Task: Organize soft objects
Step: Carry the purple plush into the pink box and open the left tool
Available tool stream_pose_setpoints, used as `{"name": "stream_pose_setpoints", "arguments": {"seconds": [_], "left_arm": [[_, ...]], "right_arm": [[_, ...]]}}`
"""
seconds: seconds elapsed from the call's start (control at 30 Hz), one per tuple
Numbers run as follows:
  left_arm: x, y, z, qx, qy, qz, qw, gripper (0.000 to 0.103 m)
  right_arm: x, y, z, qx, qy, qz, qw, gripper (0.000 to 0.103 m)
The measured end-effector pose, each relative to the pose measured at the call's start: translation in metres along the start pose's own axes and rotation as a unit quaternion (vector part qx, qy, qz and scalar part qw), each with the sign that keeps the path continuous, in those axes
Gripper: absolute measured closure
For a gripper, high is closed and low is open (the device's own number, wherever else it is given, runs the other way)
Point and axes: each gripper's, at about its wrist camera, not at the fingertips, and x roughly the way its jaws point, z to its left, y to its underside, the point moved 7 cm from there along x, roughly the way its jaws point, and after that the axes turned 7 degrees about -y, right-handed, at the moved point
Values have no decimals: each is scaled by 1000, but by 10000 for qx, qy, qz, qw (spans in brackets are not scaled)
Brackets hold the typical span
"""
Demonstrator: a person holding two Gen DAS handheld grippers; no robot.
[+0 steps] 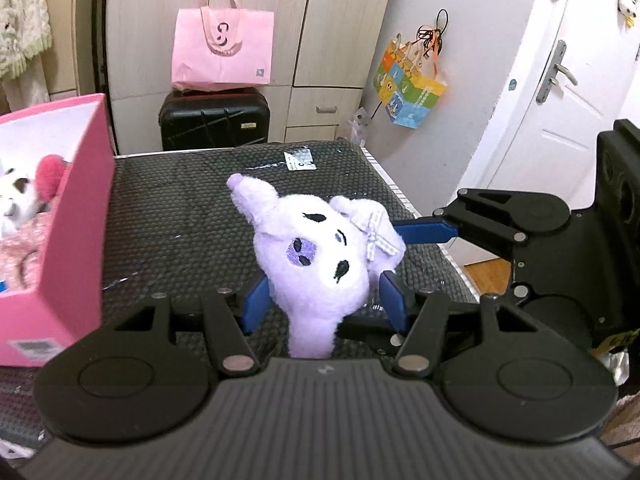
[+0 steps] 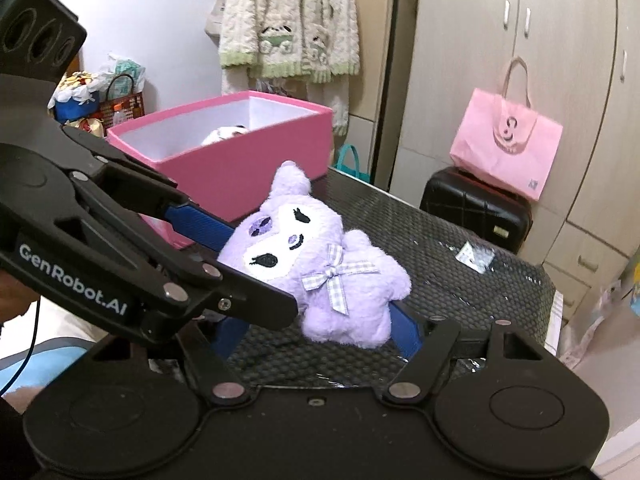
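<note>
A purple plush toy (image 1: 316,244) with a checked bow is held over the dark mat. My left gripper (image 1: 320,300) is shut on its lower part, blue fingers on either side. My right gripper (image 2: 316,328) is closed on the toy's body (image 2: 320,264) from the other side; its blue finger (image 1: 424,232) reaches the toy in the left wrist view. The left gripper's finger (image 2: 200,224) touches the toy's head in the right wrist view. A pink box (image 1: 76,216) at the left holds other soft toys (image 1: 24,200).
The dark honeycomb mat (image 1: 180,220) covers the table. A black suitcase (image 1: 214,120) with a pink tote bag (image 1: 222,52) stands behind it. Wardrobe doors, a colourful hanging bag (image 1: 408,88) and a white door (image 1: 568,80) lie beyond.
</note>
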Motion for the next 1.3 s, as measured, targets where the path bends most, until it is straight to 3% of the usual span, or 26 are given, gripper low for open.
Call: {"name": "stream_pose_setpoints", "arguments": {"seconds": [0.4, 0.67, 0.9, 1.3], "left_arm": [[-71, 12, 42, 217, -413, -442, 9979, 46], [-107, 6, 90, 169, -696, -850, 9938, 45], [-107, -10, 138, -161, -943, -935, 9910, 44], [-71, -45, 213, -720, -1250, -665, 9873, 43]], "right_arm": [[-3, -36, 73, -415, 57, -376, 9984, 24], [17, -71, 106, -572, -194, -773, 9952, 24], [52, -104, 116, -641, -341, -937, 9930, 23], [121, -155, 108, -808, -610, -727, 9922, 23]]}}
